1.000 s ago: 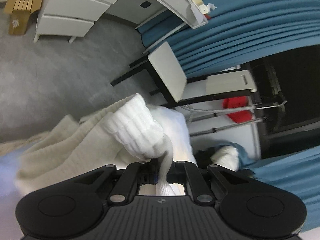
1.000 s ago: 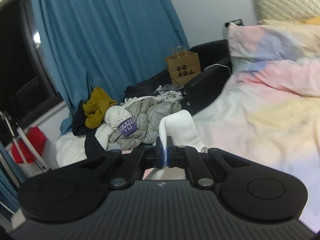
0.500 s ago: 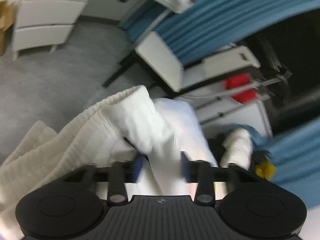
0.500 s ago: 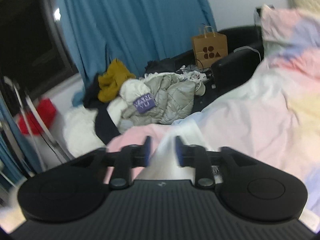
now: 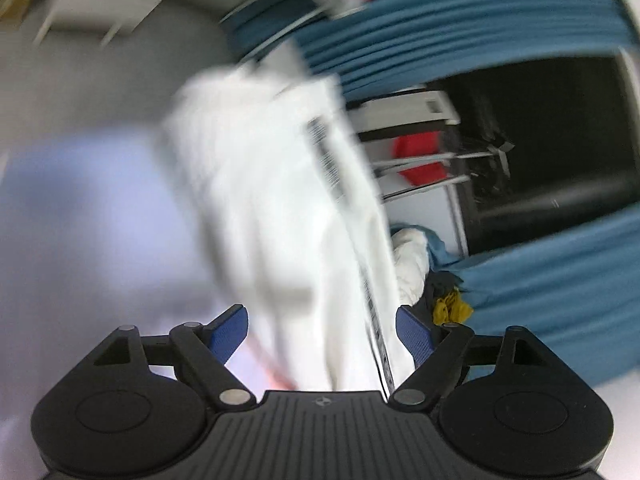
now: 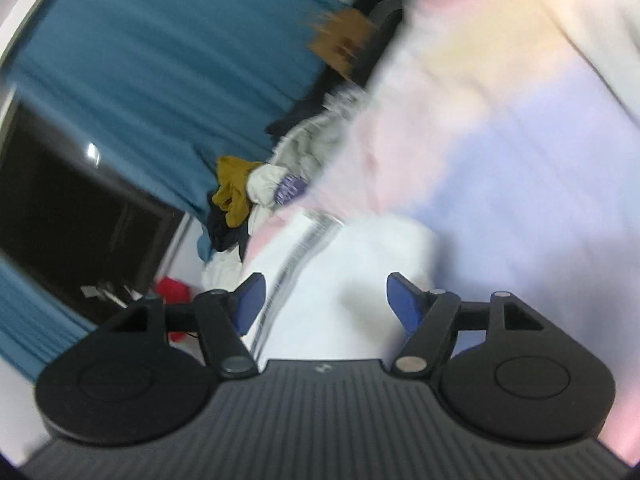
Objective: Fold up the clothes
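Both the left claw and right claw gape released over the white garment, seemingly dropped onto the bed for folding.

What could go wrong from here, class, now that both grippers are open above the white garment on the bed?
1. The white garment looks bunched rather than flat, so the fold may set crooked.
2. Both the left gripper and the right gripper have their jaws wide apart, so nothing holds the cloth; it may slump on the pastel bedsheet.
3. Both views are blurred, so a regrasp could miss the edge.
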Demonstrator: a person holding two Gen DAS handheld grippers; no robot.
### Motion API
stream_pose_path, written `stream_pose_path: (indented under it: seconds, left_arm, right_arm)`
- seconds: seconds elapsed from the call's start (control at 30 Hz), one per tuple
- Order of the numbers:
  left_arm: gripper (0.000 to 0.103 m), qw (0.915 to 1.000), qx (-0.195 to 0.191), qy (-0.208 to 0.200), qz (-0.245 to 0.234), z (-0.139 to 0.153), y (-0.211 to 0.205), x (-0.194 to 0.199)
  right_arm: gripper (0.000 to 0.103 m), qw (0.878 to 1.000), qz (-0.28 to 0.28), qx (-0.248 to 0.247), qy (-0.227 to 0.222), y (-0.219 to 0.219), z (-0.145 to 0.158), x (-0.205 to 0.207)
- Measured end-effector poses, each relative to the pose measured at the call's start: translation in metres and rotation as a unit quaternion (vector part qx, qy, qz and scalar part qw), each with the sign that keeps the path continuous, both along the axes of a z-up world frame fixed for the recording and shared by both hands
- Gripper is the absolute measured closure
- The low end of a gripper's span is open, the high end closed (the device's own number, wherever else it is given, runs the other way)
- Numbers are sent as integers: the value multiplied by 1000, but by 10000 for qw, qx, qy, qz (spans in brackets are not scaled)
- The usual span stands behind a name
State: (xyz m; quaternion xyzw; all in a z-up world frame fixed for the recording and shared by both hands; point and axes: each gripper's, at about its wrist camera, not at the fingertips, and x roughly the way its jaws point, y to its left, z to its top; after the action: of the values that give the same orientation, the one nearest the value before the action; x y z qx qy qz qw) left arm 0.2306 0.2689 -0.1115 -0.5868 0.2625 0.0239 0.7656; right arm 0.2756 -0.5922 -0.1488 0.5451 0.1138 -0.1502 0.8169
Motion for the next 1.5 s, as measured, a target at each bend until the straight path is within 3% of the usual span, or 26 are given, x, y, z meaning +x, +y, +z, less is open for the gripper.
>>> stream_pose_path:
  seconds: [0.07, 0.13, 0.27, 0.4, 0.5, 0.53, 0.57, 0.63, 0.73, 0.87, 1.03, 1.1, 1.27, 1.43, 1.5]
  left_arm:
    - [21, 9988, -453, 207, 8, -19, -3, 2]
    - [21, 9980, -553, 313, 46, -32, -8, 11]
    - [21, 9988, -395, 181, 217, -45, -11, 37]
    - [27, 9987, -140, -61, 480, -49, -8, 61]
    - [54, 9966, -13, -48, 826, -52, -3, 74]
    - [76, 9957, 37, 46, 923, -49, 1, 77]
    - [90, 9949, 79, 142, 999, -50, 4, 81]
    - [92, 9947, 171, 163, 999, -44, 11, 85]
    - [94, 9930, 710, 41, 945, -11, 8, 81]
    - [94, 9917, 906, -6, 914, 28, 13, 67]
    - [94, 9903, 1205, 27, 696, 74, 23, 24]
    - [94, 9897, 1325, 139, 517, 88, 30, 1]
    - [94, 9894, 1402, 220, 308, 92, 44, -79]
    - [94, 9899, 1360, 319, 225, 53, 55, -127]
    - [93, 9866, 1603, 292, 83, 47, 48, -133]
  right_arm:
    - [32, 9977, 209, 617, 180, -6, -25, -1]
    - [32, 9947, 574, 842, 151, -6, -38, 7]
    - [32, 9917, 964, 848, -93, -1, -51, 36]
    - [33, 9925, 746, 845, -468, -2, -61, 62]
    - [56, 9964, 363, 591, -492, -3, -61, 75]
    - [74, 9979, 229, 438, -429, -2, -59, 76]
    - [83, 9988, 111, 299, -371, -2, -57, 78]
    - [87, 9995, -19, 121, -295, 1, -52, 80]
    - [89, 9995, -175, 67, -262, 6, -39, 74]
    - [90, 9996, -217, -121, -137, 12, -18, 57]
    - [91, 9993, -16, -218, 314, 2, -9, 0]
    - [91, 9990, 17, 8, 436, -4, -12, -24]
    - [91, 9977, 76, 221, 634, 1, -1, -74]
    - [91, 9971, 121, 214, 722, 3, -3, -107]
    - [91, 9965, 109, 399, 731, -1, -11, -112]
